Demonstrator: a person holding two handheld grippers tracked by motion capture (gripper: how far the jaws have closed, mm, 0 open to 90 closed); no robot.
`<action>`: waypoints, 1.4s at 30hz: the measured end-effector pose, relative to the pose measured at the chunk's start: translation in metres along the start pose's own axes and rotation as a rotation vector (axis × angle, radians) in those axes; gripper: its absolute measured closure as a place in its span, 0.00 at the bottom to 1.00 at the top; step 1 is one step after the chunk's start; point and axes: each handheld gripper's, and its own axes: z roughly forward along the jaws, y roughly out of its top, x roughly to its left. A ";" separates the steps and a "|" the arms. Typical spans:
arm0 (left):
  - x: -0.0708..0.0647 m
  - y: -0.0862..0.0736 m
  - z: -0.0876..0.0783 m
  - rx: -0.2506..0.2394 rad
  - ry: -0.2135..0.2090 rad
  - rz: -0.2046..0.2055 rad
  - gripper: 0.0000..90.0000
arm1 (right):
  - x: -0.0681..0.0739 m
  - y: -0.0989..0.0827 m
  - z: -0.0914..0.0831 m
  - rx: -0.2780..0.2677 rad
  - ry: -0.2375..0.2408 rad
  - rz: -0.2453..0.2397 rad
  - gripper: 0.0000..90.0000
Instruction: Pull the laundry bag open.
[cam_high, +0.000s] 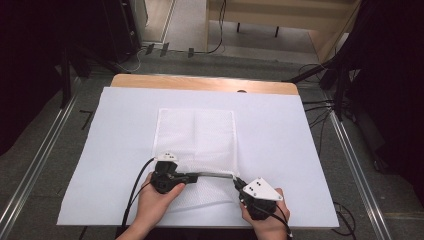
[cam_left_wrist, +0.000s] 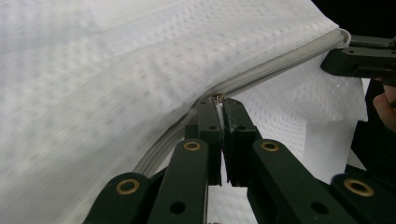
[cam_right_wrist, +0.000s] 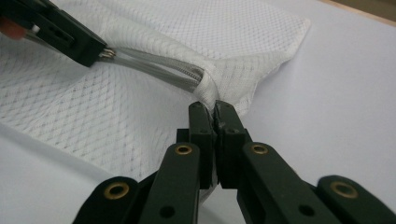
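A white mesh bag (cam_high: 195, 135) lies flat on the white sheet, and its near edge is lifted along the zipper (cam_high: 215, 174). My left gripper (cam_high: 192, 176) is shut on the zipper pull (cam_left_wrist: 218, 97), which is pinched at its tips (cam_left_wrist: 218, 100). My right gripper (cam_high: 237, 181) is shut on the bag's corner fabric at the zipper's end (cam_right_wrist: 212, 109). The zipper (cam_right_wrist: 159, 67) is stretched between the two grippers. In the right gripper view, my left gripper (cam_right_wrist: 102, 53) holds the metal pull (cam_right_wrist: 108, 53). The mesh bag (cam_left_wrist: 93, 70) bulges above the left jaws.
A white sheet (cam_high: 280, 150) covers most of the table, with a wooden strip (cam_high: 200, 82) bare at the far edge. Metal floor rails (cam_high: 35, 165) run along both sides. Cables lie on the floor at the right (cam_high: 320, 115).
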 end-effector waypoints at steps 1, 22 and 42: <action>0.007 -0.004 -0.009 0.001 0.039 0.009 0.98 | -0.001 -0.002 0.000 0.008 -0.005 0.007 0.99; 0.058 -0.043 -0.083 -0.051 0.148 -0.055 0.98 | -0.023 -0.005 -0.005 0.016 -0.027 0.055 0.99; 0.066 -0.058 -0.128 -0.318 0.145 0.054 0.15 | -0.026 -0.011 -0.002 0.015 0.079 0.080 0.73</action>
